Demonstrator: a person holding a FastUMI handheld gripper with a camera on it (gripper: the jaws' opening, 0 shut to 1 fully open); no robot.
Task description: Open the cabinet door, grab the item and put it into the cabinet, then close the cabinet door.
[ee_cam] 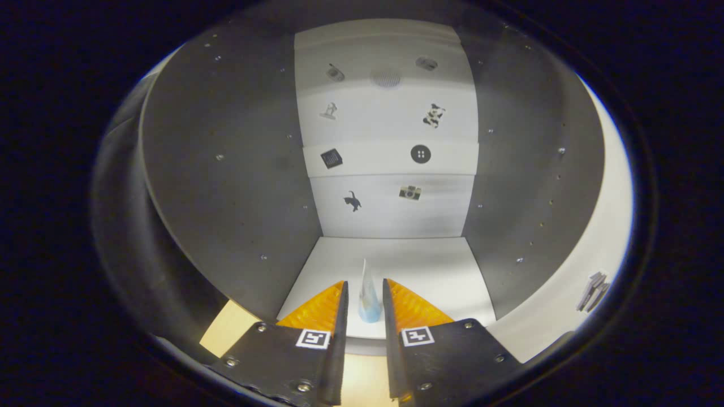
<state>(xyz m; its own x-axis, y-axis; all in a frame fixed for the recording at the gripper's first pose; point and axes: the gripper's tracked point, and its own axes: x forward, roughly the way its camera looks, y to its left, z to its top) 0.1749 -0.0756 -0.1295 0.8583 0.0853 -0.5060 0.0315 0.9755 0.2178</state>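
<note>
- Here the gripper (365, 294) points straight into an open cabinet (226, 169), its two fingers reaching forward at about 12 o'clock.
- Between the fingers stands the item (369, 299), a slim, pale, see-through thing with a bluish base; what exactly it is I cannot tell.
- Its long axis runs upright, narrowing toward the top, and its base looks to sit on or just above the front of the cabinet's white floor (430, 271).
- The fingers stand close on either side of the item, at 9 and 3 o'clock from it, and appear to be clamped on it, though contact on each side is hard to confirm.
- The cabinet's dark side walls run away at 10 and 2 o'clock; the white back wall (390, 209) carries small stickers, among them a cat and a camera.
- The door is already open, so I judge the step in hand to be setting the item inside.
- The coming move turns on one thing: the free floor lies directly ahead at 12 o'clock, so the item can go deeper or simply be let go where it stands.
- The gripper is held level and centred between the walls, with a tan surface (226, 330) below the cabinet at 7 o'clock.
</note>
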